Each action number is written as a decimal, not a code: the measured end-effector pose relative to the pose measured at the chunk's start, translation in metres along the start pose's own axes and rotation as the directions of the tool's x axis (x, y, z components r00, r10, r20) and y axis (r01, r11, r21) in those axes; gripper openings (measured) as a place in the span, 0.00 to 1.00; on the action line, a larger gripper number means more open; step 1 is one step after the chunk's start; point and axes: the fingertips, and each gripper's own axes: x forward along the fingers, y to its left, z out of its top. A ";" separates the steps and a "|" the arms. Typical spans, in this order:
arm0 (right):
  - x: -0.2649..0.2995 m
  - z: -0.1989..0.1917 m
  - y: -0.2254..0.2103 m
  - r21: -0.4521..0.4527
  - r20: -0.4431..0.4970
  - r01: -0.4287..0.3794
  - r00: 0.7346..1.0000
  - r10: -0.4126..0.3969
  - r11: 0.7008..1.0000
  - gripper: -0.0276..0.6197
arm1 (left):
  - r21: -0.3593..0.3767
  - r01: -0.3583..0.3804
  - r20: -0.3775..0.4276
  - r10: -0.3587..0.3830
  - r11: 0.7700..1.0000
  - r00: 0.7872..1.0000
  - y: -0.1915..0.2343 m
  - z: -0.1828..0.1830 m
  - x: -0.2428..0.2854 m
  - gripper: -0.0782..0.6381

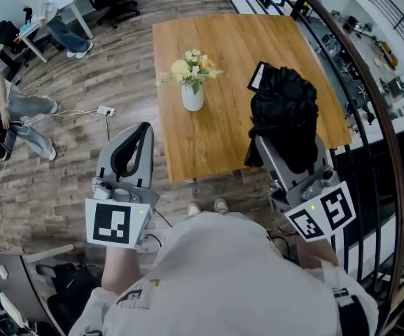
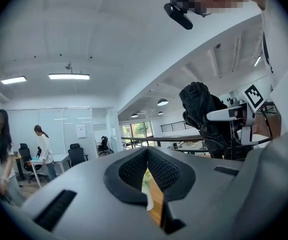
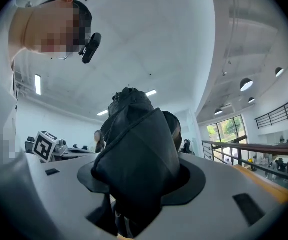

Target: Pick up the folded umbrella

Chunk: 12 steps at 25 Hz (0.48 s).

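The folded umbrella (image 1: 284, 110) is a bundle of black fabric, held up in the air over the near right corner of the wooden table (image 1: 230, 40). My right gripper (image 1: 286, 148) is shut on it, and the fabric hides the fingertips. In the right gripper view the umbrella (image 3: 136, 149) fills the space between the jaws and sticks out past them. My left gripper (image 1: 143, 130) hovers off the table's near left edge, shut, with nothing in it. From the left gripper view, the umbrella (image 2: 199, 109) and my right gripper (image 2: 232, 115) show at the right.
A white vase of flowers (image 1: 192, 84) stands mid-table. A flat white-edged item (image 1: 257, 76) lies behind the umbrella. A curved railing (image 1: 370, 82) runs along the right. People (image 1: 37, 9) and desks are at the far left, and a power strip (image 1: 105, 110) lies on the floor.
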 end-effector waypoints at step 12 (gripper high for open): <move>-0.003 -0.014 0.001 -0.002 -0.033 0.007 0.999 -0.007 1.000 0.46 | 0.000 0.007 -0.031 -0.007 1.000 1.000 -0.004 -0.014 0.001 0.13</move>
